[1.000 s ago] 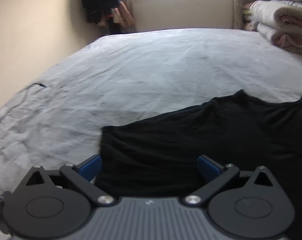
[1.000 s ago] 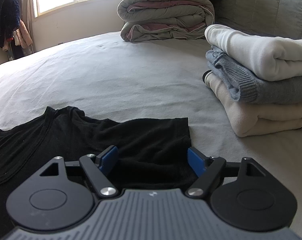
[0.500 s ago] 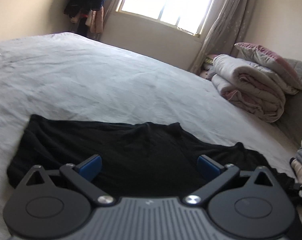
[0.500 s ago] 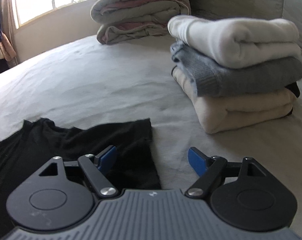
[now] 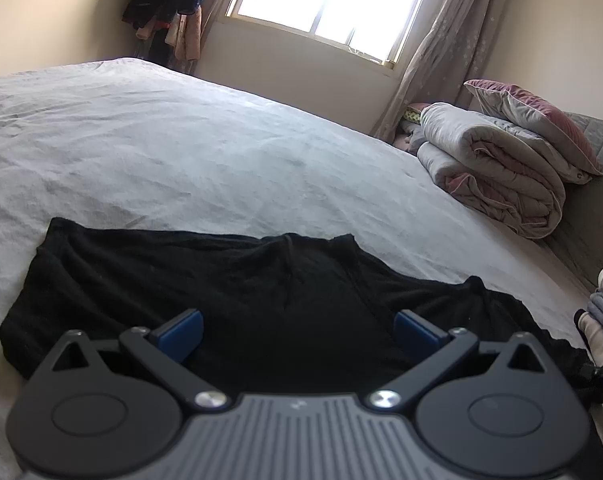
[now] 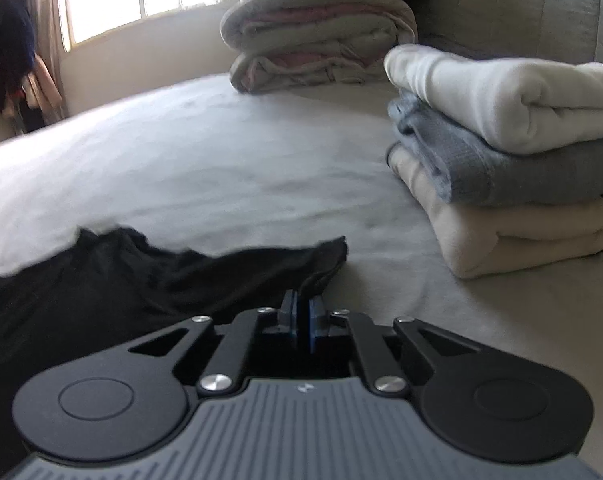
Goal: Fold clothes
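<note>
Both grippers tilt down over the bed (image 5: 189, 160). The left gripper (image 5: 297, 330) hovers over the black shirt (image 5: 229, 280), jaws wide apart. The right gripper (image 6: 301, 312) has just closed its jaws, clamped on the shirt's edge. Only the right view shows the whole stack (image 6: 513, 160) of folded clothes.

a bed (image 5: 205, 152) with a pale grey sheet carries everything. a black shirt (image 5: 229, 292) lies spread on it, a rolled quilt (image 5: 497, 176) and a stack of folded clothes (image 6: 513, 160) near the headboard side.
</note>
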`<state>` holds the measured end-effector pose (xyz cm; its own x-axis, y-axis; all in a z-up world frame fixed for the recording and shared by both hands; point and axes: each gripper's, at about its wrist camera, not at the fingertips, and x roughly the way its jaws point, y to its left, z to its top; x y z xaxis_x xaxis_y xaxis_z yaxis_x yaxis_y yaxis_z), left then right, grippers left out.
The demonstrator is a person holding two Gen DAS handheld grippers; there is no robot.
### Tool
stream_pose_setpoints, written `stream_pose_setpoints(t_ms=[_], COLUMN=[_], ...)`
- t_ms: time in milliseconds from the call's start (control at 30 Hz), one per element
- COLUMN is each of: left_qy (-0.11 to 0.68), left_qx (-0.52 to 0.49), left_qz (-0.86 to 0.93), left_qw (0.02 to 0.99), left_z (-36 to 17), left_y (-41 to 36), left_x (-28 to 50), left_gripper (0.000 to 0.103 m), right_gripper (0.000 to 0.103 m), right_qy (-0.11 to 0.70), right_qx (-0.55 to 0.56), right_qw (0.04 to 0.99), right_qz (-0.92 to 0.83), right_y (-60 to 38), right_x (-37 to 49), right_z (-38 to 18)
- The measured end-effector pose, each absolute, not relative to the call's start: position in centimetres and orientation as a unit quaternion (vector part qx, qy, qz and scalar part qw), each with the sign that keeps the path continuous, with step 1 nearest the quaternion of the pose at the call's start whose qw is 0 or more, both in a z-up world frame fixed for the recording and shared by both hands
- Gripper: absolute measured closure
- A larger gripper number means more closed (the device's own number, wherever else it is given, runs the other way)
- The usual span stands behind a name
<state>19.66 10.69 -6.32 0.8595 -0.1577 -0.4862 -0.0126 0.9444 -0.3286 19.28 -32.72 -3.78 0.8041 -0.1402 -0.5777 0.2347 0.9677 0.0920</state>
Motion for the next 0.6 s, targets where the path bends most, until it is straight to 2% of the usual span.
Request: stream_pose_setpoints(t_ms=[167,333,600], left_qy=[0.263,0.263,0.263], left_qx=[-0.164,-0.162,-0.154], left_qz=[-0.04,-0.04,-0.046], left_qw=[0.95,0.95,0.951], left_z=[-6.3,-6.3,-6.1], left_y=[10.8,10.7,10.5], left_x=[19.6,19.6,19.5], left_gripper=[0.001,0.001,0.001], right_gripper=[0.097,0.097,0.097], right_qy=[0.237,0.214,0.268], right_qx=[0.03,-0.02,-0.056], right_qw=[0.97,0.976,0.952], right_qz=[-0.047,0.036,0.139], right_y=[-30.0,-26.0,-21.5], right_x=[18.2,17.3,18.3], right_z=[-1.6,-0.8,-3.0])
